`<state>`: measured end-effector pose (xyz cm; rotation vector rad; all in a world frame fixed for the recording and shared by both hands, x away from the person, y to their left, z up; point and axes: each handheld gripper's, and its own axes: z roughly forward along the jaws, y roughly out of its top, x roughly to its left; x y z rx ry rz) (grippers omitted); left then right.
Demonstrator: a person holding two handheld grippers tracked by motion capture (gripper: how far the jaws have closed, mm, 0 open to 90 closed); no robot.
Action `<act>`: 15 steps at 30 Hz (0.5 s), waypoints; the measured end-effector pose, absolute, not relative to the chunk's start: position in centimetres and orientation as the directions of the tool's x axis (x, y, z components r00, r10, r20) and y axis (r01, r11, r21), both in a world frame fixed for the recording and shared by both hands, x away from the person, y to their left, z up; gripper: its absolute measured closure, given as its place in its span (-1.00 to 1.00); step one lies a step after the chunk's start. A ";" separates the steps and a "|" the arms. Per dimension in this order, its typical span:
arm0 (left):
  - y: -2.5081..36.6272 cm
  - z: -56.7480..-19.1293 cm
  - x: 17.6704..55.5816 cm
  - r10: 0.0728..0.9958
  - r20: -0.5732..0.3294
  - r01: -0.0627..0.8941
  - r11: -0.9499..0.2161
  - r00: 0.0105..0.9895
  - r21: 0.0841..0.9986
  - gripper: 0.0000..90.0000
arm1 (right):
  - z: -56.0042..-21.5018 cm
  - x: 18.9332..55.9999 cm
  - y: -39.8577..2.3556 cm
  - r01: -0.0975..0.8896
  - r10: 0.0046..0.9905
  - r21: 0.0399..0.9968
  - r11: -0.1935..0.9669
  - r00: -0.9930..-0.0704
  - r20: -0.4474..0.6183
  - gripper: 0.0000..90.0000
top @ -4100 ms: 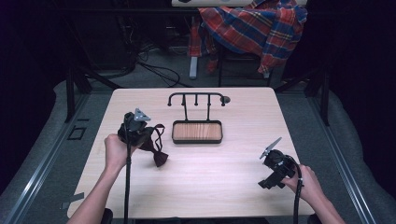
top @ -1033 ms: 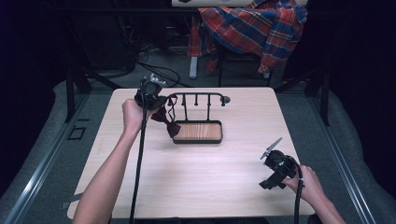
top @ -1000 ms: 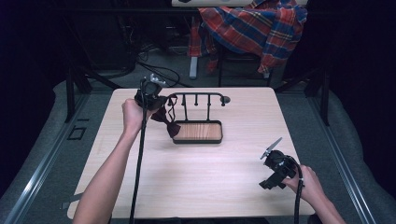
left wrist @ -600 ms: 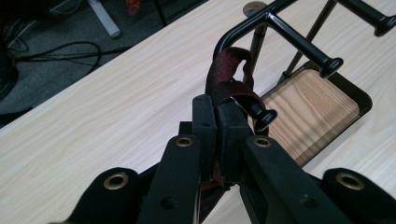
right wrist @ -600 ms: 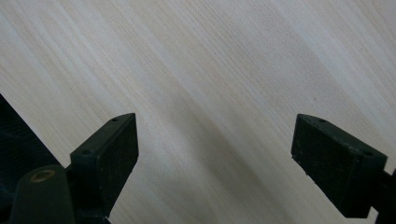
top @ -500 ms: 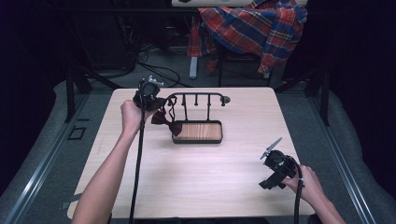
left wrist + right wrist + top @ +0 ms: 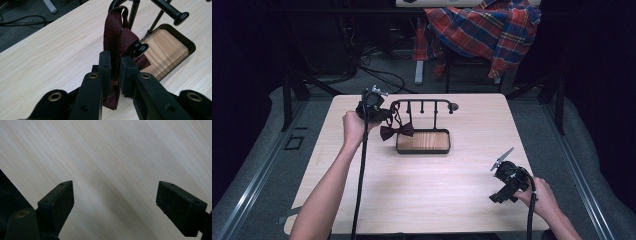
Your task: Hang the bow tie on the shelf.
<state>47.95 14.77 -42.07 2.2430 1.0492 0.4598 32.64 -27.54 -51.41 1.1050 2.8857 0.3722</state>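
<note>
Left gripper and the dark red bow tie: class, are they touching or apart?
Touching. In the left gripper view, the left gripper has both jaws closed on the bow tie's strap.

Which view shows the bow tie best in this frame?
The left gripper view: the bow tie is close up, its dark red strap pinched between the left gripper's jaws beside the rack. The high view shows it small, hanging by the rack's left end. The right gripper view shows bare table.
</note>
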 end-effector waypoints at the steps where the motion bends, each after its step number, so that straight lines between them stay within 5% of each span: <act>1: 14.8 -42.2 47.9 0.780 0.056 0.568 -0.500 0.623 0.653 0.73 | -51.6 32.6 -27.5 0.663 0.669 0.241 0.709 -0.740 0.065 -0.68; 15: 16.1 -43.0 47.6 0.776 -0.006 0.581 -0.468 0.631 0.665 0.21 | -51.5 32.7 -27.5 0.657 0.664 0.235 0.716 -0.745 0.059 -0.68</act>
